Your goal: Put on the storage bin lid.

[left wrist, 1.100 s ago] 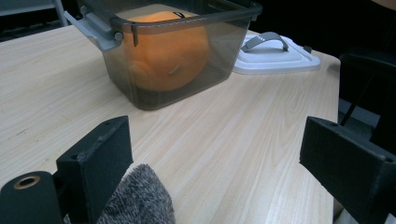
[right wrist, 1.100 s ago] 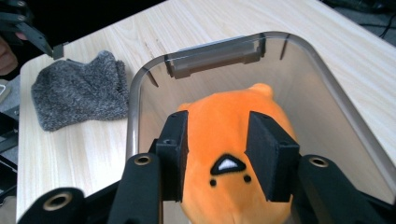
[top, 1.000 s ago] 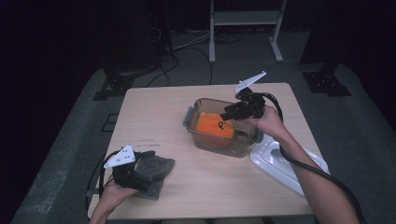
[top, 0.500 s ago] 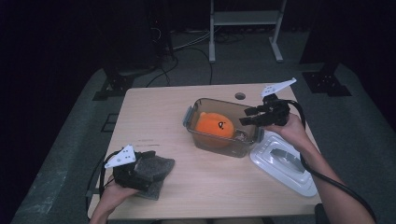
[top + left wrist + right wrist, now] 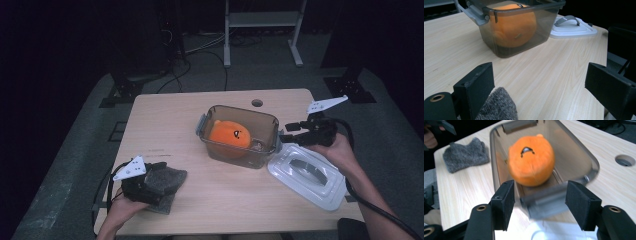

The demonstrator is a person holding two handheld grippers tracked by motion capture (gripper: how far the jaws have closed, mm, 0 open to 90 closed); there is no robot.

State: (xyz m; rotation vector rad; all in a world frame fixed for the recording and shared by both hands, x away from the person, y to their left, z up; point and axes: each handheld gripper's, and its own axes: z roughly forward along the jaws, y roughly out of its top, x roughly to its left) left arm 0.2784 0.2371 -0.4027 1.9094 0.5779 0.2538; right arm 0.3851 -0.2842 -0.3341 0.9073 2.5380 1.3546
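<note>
High view: orange plush (image 5: pixel 230 136) lay inside the lidless bin (image 5: pixel 239 136), frame centre; lid (image 5: pixel 306 175) parked lower right, free for fitting. Right gripper (image 5: pixel 294 134), jaws just widened, empty.

Left gripper view: left gripper (image 5: pixel 536 87) gaped beside grey cloth (image 5: pixel 497 106).

Right gripper view: jaws framed the bin's latch (image 5: pixel 544 201).

The right tool (image 5: pixel 292 134) now sits outside the bin (image 5: pixel 240 136), toward the table's right edge, above the lid (image 5: pixel 307 175); its jaws have just been opening, nothing between them.
</note>
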